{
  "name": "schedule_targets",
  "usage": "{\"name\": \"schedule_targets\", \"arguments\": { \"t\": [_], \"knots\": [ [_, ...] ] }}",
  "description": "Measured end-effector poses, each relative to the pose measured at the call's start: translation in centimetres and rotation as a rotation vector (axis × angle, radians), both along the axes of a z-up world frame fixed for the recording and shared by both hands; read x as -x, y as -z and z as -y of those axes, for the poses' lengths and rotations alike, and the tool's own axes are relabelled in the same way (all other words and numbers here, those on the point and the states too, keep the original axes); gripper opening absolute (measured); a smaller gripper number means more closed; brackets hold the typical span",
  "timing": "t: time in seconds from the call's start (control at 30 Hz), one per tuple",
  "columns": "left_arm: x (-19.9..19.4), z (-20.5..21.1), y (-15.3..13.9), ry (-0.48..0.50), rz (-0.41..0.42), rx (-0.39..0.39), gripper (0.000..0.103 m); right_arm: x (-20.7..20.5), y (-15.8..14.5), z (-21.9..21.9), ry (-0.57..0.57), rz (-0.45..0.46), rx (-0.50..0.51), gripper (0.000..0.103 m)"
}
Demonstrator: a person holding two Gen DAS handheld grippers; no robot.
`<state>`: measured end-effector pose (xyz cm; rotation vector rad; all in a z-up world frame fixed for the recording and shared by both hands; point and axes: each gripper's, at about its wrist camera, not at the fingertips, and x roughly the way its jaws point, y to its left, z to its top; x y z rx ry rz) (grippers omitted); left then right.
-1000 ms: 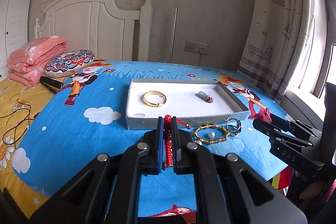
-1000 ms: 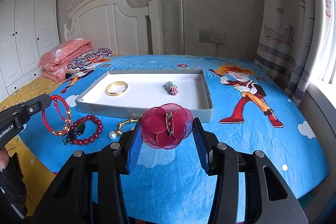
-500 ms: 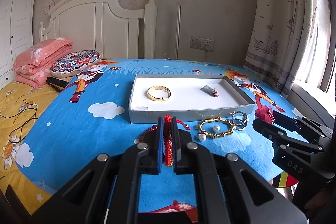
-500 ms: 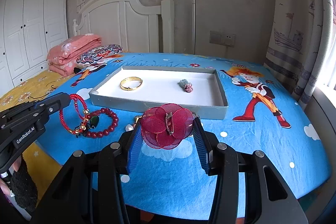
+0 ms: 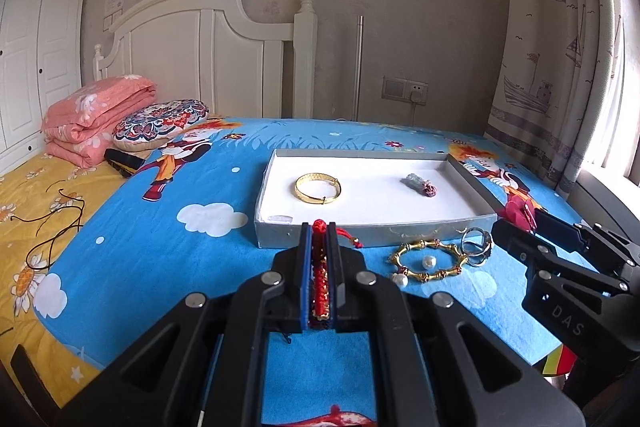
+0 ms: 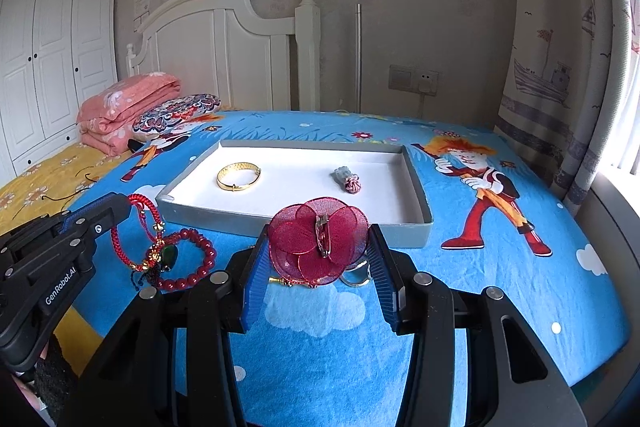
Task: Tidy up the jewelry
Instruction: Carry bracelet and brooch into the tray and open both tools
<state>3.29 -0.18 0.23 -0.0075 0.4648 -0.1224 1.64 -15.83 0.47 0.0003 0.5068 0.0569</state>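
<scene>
The bed (image 5: 168, 255) with the blue cartoon sheet carries a grey tray (image 6: 416, 223) holding a gold bangle (image 6: 239, 177) and a small knot charm (image 6: 347, 180). The right hand-held gripper (image 6: 318, 247) holds a red mesh flower (image 6: 312, 239) near the tray. The left hand-held gripper (image 5: 319, 267) is closed narrow on a red cord bracelet (image 6: 138, 227), above a red bead bracelet (image 6: 192, 265).

Open tray (image 5: 472, 183) floor between bangle (image 5: 318, 188) and charm (image 5: 419, 184)
</scene>
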Motion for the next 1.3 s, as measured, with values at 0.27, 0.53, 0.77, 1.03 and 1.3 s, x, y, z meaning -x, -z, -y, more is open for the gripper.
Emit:
{"name": "schedule_targets", "arguments": {
  "t": [0.27, 0.53, 0.77, 1.03, 1.3],
  "knots": [
    [-4.3, 2.1, -2.5, 0.028, 0.048, -0.011, 0.007, -4.7, -1.4, 1.0, 0.025, 0.007, -0.015, 0.044],
    [-11.8, 3.8, -4.4, 0.051, -0.005, -0.005, 0.007, -11.1, -1.0, 1.9, 0.042, -0.051, 0.000, 0.044],
    [-17.6, 4.8, -2.2, 0.001, -0.075, -0.034, 0.007, -15.7, 0.2, 2.9, 0.058, -0.115, 0.001, 0.044],
    [-20.6, 4.8, 0.7, -0.024, -0.158, -0.054, 0.008, -18.1, 2.1, 3.6, 0.074, -0.185, 0.007, 0.046],
    [-20.3, 4.3, 0.8, -0.058, -0.139, -0.074, 0.030, -18.3, 2.4, 4.0, 0.084, -0.205, -0.005, 0.060]
  ]
}}
